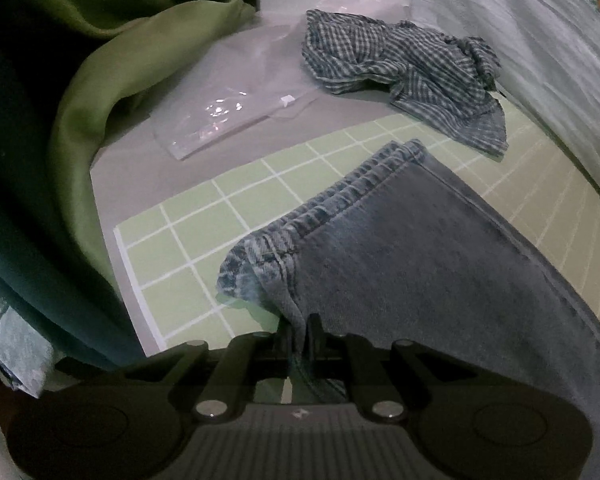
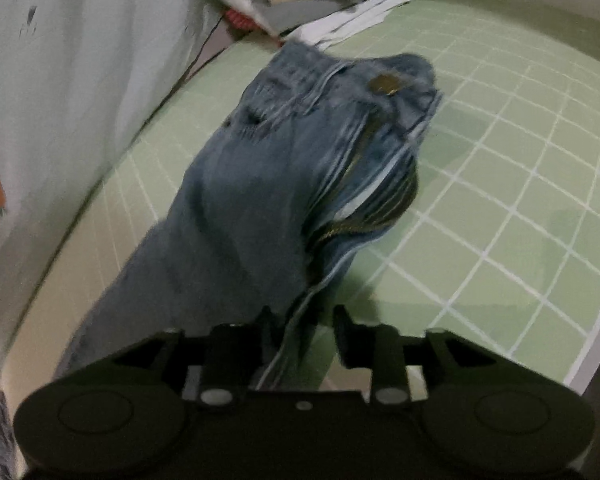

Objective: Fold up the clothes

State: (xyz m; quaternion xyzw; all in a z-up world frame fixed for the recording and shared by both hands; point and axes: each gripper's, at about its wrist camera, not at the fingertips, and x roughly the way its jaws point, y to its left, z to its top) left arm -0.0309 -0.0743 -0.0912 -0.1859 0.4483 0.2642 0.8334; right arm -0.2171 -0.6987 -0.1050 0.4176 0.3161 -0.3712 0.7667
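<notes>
A pair of blue jeans [image 1: 440, 248] lies over a green grid mat [image 1: 188, 248]. In the left wrist view my left gripper [image 1: 299, 330] is shut on the jeans at the leg hem end, the cloth pinched between its fingers. In the right wrist view the jeans [image 2: 260, 184] stretch away with the waistband, brown label and open zip at the far end. My right gripper [image 2: 304, 320] has its jaws a little apart with a fold of the jeans' edge running between them. A crumpled blue checked shirt [image 1: 404, 72] lies beyond the mat.
A green cloth [image 1: 112, 80] hangs at the left, with a clear plastic bag [image 1: 236, 100] next to it. A pale bedsheet [image 1: 540, 48] rises at the right. In the right wrist view a pile of white and grey clothes [image 2: 332, 12] lies past the mat [image 2: 520, 184].
</notes>
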